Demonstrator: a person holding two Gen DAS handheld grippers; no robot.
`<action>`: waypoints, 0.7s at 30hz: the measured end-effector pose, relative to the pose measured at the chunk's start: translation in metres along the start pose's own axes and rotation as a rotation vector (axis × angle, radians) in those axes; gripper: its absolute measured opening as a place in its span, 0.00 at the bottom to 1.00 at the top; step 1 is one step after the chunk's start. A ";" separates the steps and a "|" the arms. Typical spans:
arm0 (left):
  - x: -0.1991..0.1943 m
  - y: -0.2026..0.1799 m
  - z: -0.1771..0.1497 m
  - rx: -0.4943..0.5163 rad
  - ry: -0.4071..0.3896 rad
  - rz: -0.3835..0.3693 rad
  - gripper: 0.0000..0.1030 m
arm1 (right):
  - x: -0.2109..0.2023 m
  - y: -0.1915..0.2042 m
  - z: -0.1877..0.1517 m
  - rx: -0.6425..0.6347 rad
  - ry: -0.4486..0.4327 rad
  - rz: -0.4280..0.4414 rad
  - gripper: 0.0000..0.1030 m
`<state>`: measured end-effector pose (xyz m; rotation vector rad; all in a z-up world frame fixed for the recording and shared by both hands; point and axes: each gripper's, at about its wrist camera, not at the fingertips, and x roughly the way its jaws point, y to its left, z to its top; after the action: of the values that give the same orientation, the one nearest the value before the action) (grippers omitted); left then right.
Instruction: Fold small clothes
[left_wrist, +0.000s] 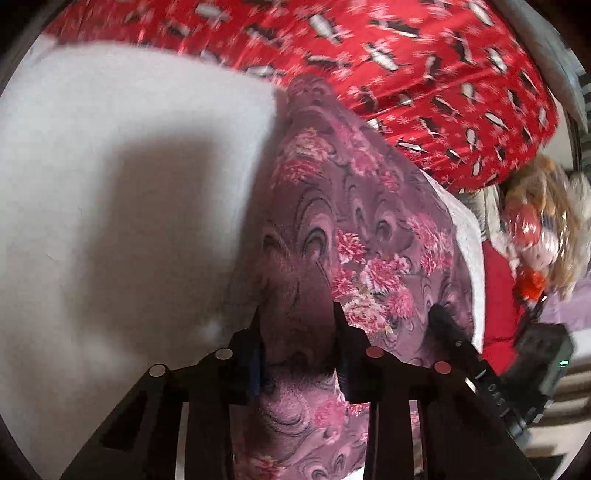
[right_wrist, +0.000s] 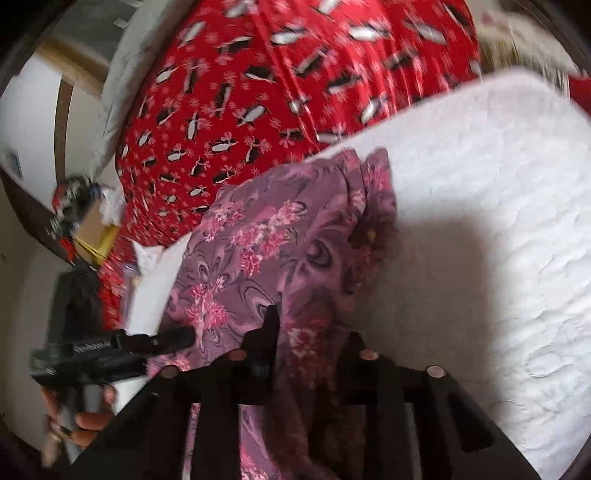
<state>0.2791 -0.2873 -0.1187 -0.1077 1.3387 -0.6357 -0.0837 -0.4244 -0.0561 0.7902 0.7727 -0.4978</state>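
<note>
A purple garment with pink flowers (left_wrist: 365, 236) lies bunched on a white pad (left_wrist: 110, 184). My left gripper (left_wrist: 297, 317) has the cloth between its two fingers and looks shut on it. The right gripper's finger (left_wrist: 448, 328) reaches onto the cloth at the right of that view. In the right wrist view the same garment (right_wrist: 273, 243) hangs up into my right gripper (right_wrist: 312, 325), whose fingers are shut on it. The left gripper (right_wrist: 173, 338) touches the cloth's left edge there, held by a hand (right_wrist: 88, 421).
The white pad (right_wrist: 480, 221) covers a bed with a red penguin-print sheet (left_wrist: 424, 74), also shown in the right wrist view (right_wrist: 240, 110). A heap of toys and bags (left_wrist: 543, 229) lies at the right. A box and clutter (right_wrist: 88, 225) sit at the left.
</note>
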 end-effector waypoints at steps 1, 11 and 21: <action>-0.005 -0.005 -0.002 0.012 -0.016 0.011 0.28 | -0.002 0.006 0.000 -0.028 -0.008 -0.030 0.21; -0.093 0.006 -0.042 0.057 -0.146 0.078 0.27 | -0.031 0.087 -0.019 -0.201 -0.053 -0.135 0.20; -0.197 0.062 -0.110 0.050 -0.238 0.161 0.28 | -0.023 0.166 -0.069 -0.227 -0.054 -0.074 0.20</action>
<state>0.1827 -0.1089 -0.0015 -0.0332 1.0890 -0.5022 -0.0186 -0.2656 0.0026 0.5373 0.7943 -0.4863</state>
